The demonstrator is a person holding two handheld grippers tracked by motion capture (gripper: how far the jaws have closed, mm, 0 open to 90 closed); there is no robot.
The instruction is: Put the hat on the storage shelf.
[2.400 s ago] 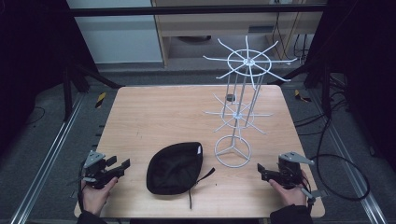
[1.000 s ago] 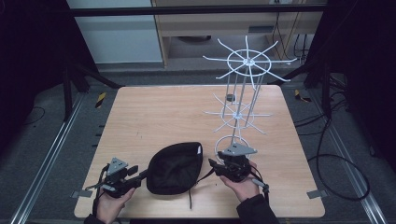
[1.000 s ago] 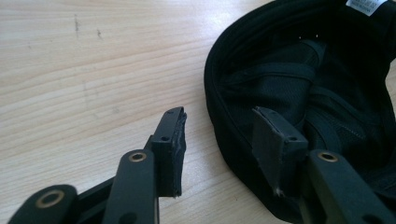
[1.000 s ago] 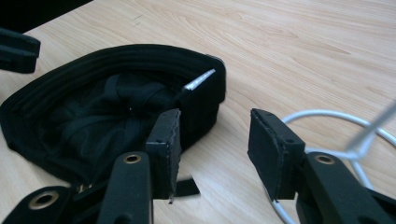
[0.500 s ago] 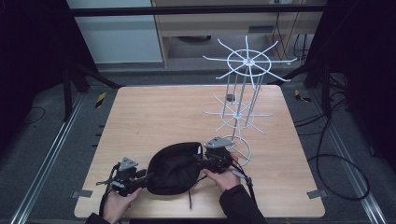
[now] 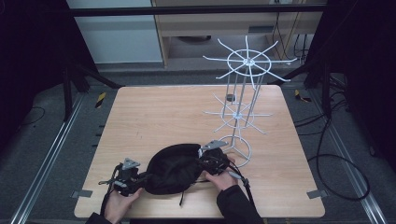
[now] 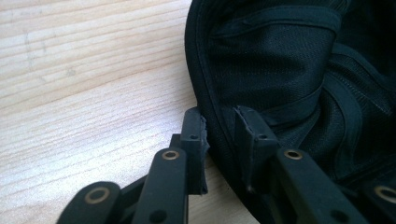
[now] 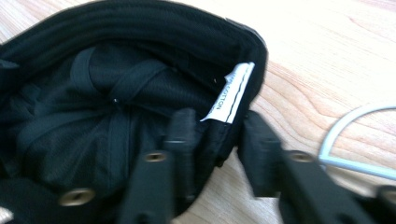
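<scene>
Black cap lay upside down, opening up, on the near middle of the wooden table, between my two hands. Its rim faced up; the mesh lining and inner bands showed in both gripper views. A strap end trailed off the near edge of the cap toward me.

My left gripper sat at the cap's left side. Its jaws had just been closing, and they straddled the rim: one pad outside against the table side, one inside on the lining. The rim edge ran between the pads; the outer pad touched it, but a thin gap seemed to remain on the inner side, so I could not tell whether the grip was firm.

My right gripper was at the cap's right side, just near of the rack's base ring. Its jaws had also just been closing. One jaw was inside the cap, the other outside, with the rim and a white label between them. The view was blurred; the outer jaw looked clear of the cloth, so not yet clenched.

White wire rack stood upright on the right far half of the table, its base ring just beside my right hand.
</scene>
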